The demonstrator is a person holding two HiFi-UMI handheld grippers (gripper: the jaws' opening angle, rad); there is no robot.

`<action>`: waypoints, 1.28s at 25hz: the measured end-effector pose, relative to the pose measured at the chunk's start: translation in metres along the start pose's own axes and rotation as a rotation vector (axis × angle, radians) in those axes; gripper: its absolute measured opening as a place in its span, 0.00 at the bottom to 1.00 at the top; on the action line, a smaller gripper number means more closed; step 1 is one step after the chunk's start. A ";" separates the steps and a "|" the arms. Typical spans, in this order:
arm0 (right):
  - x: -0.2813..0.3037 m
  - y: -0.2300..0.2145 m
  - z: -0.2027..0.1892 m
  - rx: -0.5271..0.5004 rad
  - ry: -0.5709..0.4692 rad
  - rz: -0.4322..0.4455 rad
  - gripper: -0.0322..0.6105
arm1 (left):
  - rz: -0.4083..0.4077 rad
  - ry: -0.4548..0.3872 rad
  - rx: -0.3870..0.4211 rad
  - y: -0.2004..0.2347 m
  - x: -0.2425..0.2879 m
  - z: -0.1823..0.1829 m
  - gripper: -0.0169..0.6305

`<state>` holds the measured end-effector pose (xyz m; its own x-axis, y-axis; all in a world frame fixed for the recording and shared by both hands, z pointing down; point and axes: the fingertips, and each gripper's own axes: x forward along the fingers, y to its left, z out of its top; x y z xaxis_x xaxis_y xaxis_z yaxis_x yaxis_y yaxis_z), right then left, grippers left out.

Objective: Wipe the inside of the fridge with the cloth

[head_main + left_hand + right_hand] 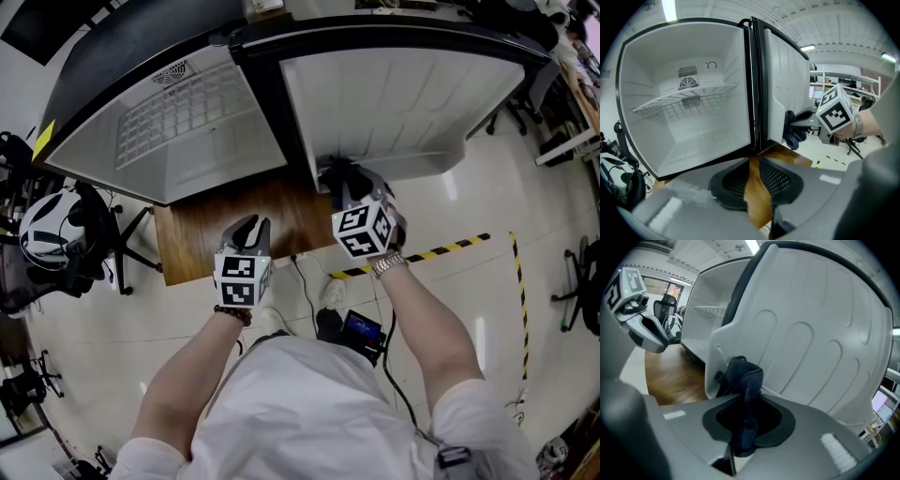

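The small fridge stands open on a wooden table [202, 244]. Its white inside [187, 122] with a wire shelf [684, 99] faces me at the left, and the door [394, 103] swings out to the right. My right gripper [349, 187] is shut on a dark blue cloth [746, 380]. The cloth [792, 132] touches the lower left corner of the door's inner side, by the door shelf. My left gripper [246, 234] hangs over the table in front of the fridge. Its jaws stand a little apart with nothing between them, and wood shows through the gap [753, 180].
Black and yellow tape [441, 251] runs across the glossy floor at the right. A chair with a white helmet [52, 230] stands at the left. A cable and a small device [361, 328] lie on the floor by the person's feet.
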<state>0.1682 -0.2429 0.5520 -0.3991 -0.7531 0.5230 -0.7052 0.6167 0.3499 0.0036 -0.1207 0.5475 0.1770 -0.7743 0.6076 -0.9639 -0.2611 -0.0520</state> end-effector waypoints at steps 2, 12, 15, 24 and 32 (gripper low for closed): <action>0.000 -0.005 -0.004 0.004 0.007 -0.007 0.14 | 0.002 0.001 -0.002 -0.001 0.001 0.000 0.14; -0.007 -0.045 -0.029 0.032 0.047 -0.070 0.14 | -0.005 -0.014 -0.001 -0.010 0.006 0.009 0.14; -0.010 -0.060 -0.038 0.045 0.062 -0.096 0.14 | -0.010 -0.016 0.004 -0.013 0.008 0.011 0.14; -0.020 -0.104 -0.064 0.076 0.105 -0.164 0.14 | -0.027 -0.014 0.019 -0.022 0.015 0.016 0.14; -0.026 -0.141 -0.083 0.094 0.136 -0.221 0.14 | -0.029 -0.019 0.025 -0.027 0.017 0.020 0.14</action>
<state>0.3267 -0.2910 0.5538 -0.1512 -0.8256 0.5436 -0.8203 0.4117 0.3971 0.0369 -0.1386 0.5430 0.2088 -0.7769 0.5940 -0.9531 -0.2978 -0.0545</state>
